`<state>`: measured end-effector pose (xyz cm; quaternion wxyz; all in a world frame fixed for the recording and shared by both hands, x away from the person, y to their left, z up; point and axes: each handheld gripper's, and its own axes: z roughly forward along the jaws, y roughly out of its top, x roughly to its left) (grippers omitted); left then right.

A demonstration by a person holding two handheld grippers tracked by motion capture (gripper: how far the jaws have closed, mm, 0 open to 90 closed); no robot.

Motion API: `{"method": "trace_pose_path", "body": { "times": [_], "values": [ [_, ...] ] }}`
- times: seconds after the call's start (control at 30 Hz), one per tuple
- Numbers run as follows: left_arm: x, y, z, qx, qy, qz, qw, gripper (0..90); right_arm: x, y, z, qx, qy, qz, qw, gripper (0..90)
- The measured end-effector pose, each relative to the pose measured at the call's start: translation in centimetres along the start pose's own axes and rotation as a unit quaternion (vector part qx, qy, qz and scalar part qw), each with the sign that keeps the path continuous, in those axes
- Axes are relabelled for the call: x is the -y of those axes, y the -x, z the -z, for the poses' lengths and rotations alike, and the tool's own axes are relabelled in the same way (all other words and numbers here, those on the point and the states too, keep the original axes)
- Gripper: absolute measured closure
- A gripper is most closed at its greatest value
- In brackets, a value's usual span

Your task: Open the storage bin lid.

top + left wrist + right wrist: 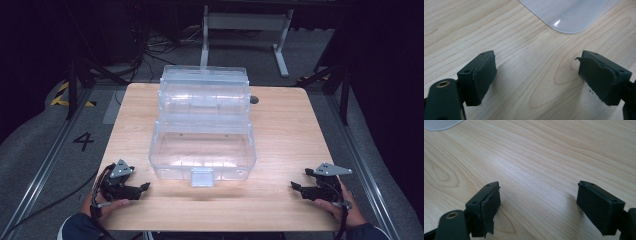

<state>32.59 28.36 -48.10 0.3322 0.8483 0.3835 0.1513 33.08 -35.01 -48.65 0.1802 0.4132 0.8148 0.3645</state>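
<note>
You are holding the left gripper (143, 187) low at the near left corner of the light wooden table (290, 130), its black jaws spread wide with nothing between them and pointing right toward the middle. In the left gripper view, its torn rubber pads (599, 77) are hovering just above the bare wood, and a rounded corner of the box is showing ahead of them, apart from the tips.

The clear plastic tiered storage box (202, 125) is sitting at the table's centre, its trays stepped back and its front latch (202, 177) facing you.

You are resting the right gripper (296, 187) at the near right corner, jaws likewise gaping and empty, aimed left at the box but well apart from it.
</note>
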Motion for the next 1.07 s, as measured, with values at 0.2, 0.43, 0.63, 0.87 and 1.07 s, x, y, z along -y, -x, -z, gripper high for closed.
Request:
{"method": "trace_pose_path", "body": {
  "times": [0.2,0.43,0.63,0.87,1.07],
  "values": [
    [0.01,0.01,-0.02,0.000,0.001,0.001,1.0000,15.3,0.00,0.01,0.00,-0.001,0.000,0.000,1.0000,19.1],
    [0.01,0.00,-0.02,0.000,0.001,0.000,1.0000,15.3,0.00,0.01,0.00,0.000,0.000,0.000,1.0000,19.0],
    [-0.03,0.00,-0.09,0.000,0.001,0.004,1.0000,15.3,0.00,0.01,0.00,0.000,0.000,0.000,1.0000,19.0],
    [-0.12,-0.10,-0.16,-0.004,0.003,0.001,1.0000,15.2,-0.01,-0.07,-0.02,0.004,-0.001,-0.002,1.0000,19.0],
    [-0.18,-0.17,-0.22,0.001,0.002,0.003,1.0000,15.2,0.00,-0.04,0.00,0.002,0.000,-0.002,1.0000,19.0]
  ]
}}
